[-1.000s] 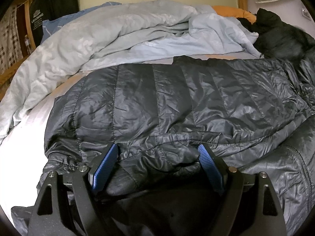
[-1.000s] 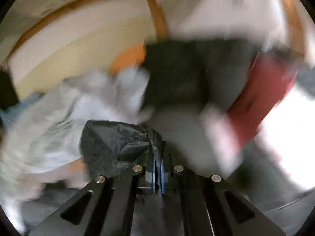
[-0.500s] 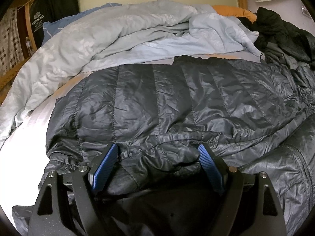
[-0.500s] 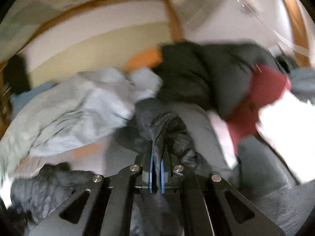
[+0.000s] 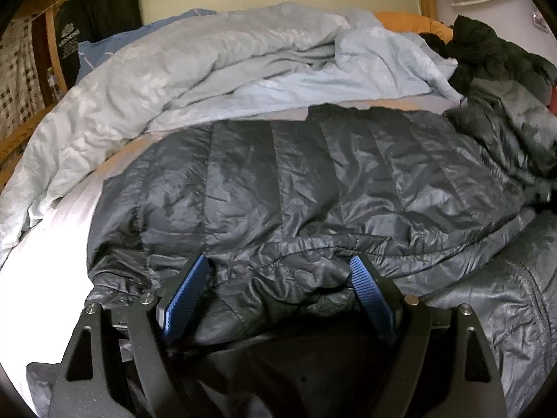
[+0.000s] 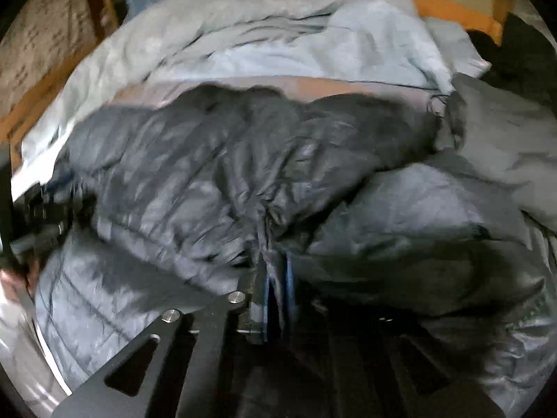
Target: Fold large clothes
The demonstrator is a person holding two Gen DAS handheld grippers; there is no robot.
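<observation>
A dark grey quilted puffer jacket (image 5: 296,181) lies spread across the bed. My left gripper (image 5: 278,259) rests on its near edge, open wide, with a puffy fold of the jacket bulging between the blue pads (image 5: 188,296). In the blurred right wrist view my right gripper (image 6: 277,264) is low over the jacket (image 6: 209,181), where one part is folded over the body. Its jaws are opening. The pads stand slightly apart and a thin pinch of jacket fabric still sits between them.
A crumpled light blue duvet (image 5: 209,69) fills the far side of the bed. Dark clothes (image 5: 487,52) are heaped at the right beside an orange pillow (image 5: 410,22). White sheet (image 5: 41,244) shows at the left. A wooden bed frame (image 5: 52,52) stands beyond.
My right gripper swung down from above the bed with a part of the jacket and brought it over the body. Its pads have begun to part. The left gripper has not moved.
</observation>
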